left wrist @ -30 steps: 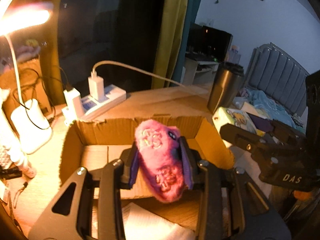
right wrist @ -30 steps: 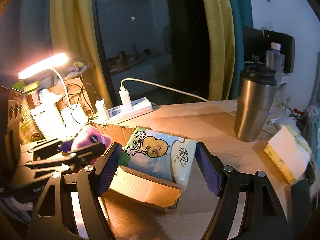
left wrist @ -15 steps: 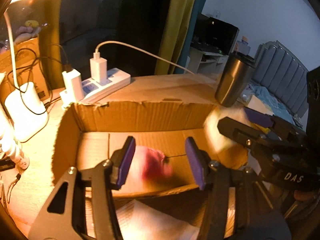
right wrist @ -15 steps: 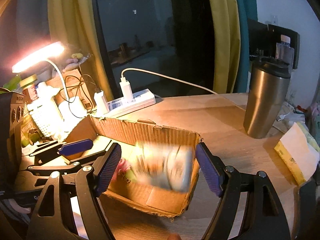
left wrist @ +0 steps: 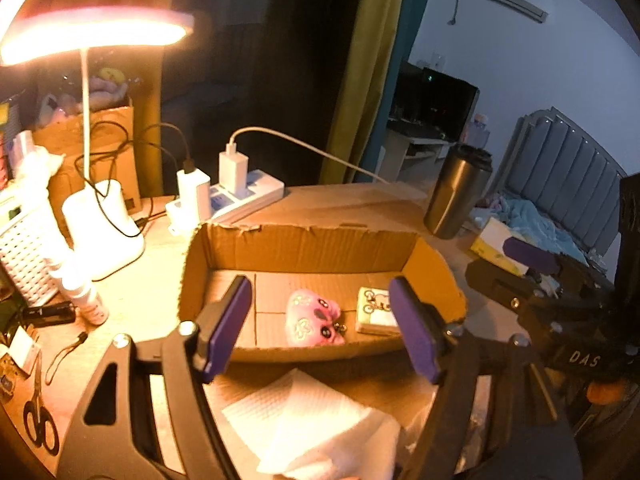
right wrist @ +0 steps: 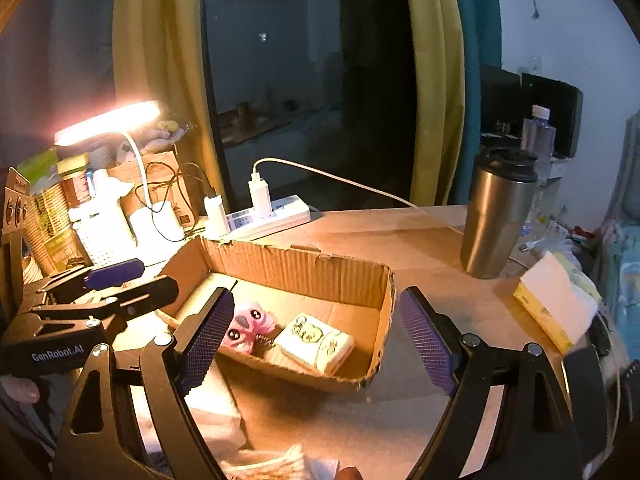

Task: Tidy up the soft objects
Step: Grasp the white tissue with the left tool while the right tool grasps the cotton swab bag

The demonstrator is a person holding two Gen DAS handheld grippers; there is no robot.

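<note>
Pink plush toy (left wrist: 314, 317) and white tissue pack (left wrist: 375, 312) lie in brown cardboard box (left wrist: 304, 242), frame centre. Left gripper (left wrist: 320, 328), right gripper (right wrist: 316, 334) both gape, empty — risk: low torn walls, next drop could bounce out.

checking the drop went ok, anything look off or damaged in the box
Nothing spilled. The pink plush toy and tissue pack both lie inside the cardboard box, side by side. The only wear is the box's ragged, torn top edge. Both grippers are open and empty.
</note>
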